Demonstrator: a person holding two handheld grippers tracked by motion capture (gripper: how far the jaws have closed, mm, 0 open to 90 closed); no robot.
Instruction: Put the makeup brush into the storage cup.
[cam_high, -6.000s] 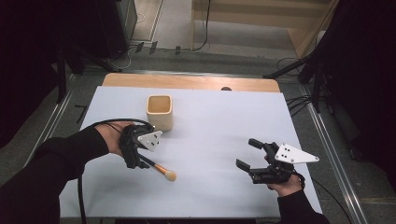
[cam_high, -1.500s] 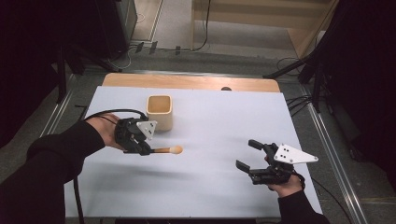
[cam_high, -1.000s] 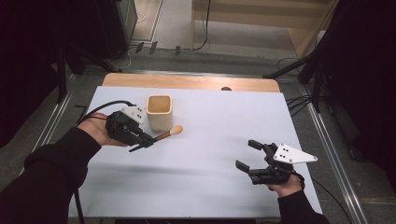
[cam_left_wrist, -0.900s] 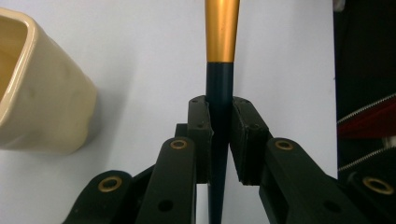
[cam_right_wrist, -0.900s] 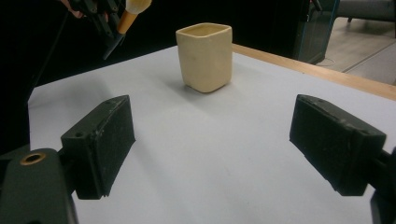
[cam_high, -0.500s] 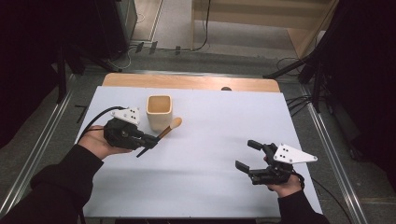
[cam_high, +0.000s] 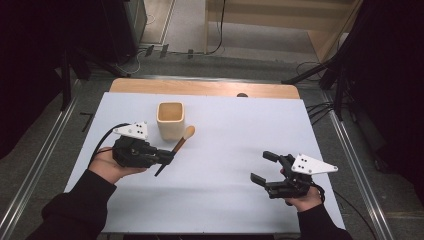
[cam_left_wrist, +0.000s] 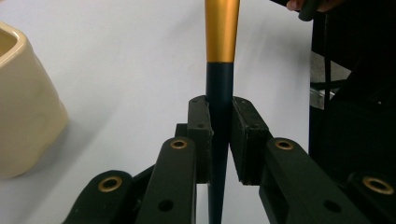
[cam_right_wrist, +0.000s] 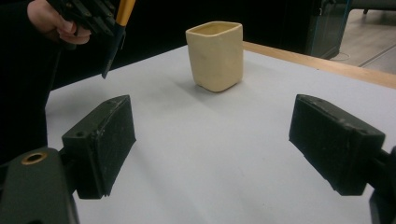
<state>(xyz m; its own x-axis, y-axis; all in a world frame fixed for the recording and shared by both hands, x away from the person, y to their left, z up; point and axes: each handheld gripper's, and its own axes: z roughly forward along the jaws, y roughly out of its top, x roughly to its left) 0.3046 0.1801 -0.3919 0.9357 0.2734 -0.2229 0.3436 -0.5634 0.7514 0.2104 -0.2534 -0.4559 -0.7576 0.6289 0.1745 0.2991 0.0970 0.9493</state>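
Overhead, a white sheet (cam_high: 215, 200) covers most of a pale wooden tabletop (cam_high: 200, 88), whose bare far edge shows as a tan strip. Metal rails (cam_high: 40, 165) run along the left and right sides of the table, and beyond it lie a grey floor, loose black cables (cam_high: 320, 107) and dark equipment in a dim room.

A cream-coloured, square-mouthed ceramic cup (cam_high: 170, 120) stands upright on the sheet, toward the far left of its middle. Just in front of it, the left gripper (cam_high: 167, 156) is clamped tight on the dark handle of a slim brush (cam_high: 177, 148) with a golden ferrule and a tan bristle tip. The brush slants up off the sheet, its tip close beside the cup's right wall, not inside it.

At the near right, the right gripper (cam_high: 260, 167) sits low over the sheet with its jaws spread wide and nothing between them, well apart from cup and brush.
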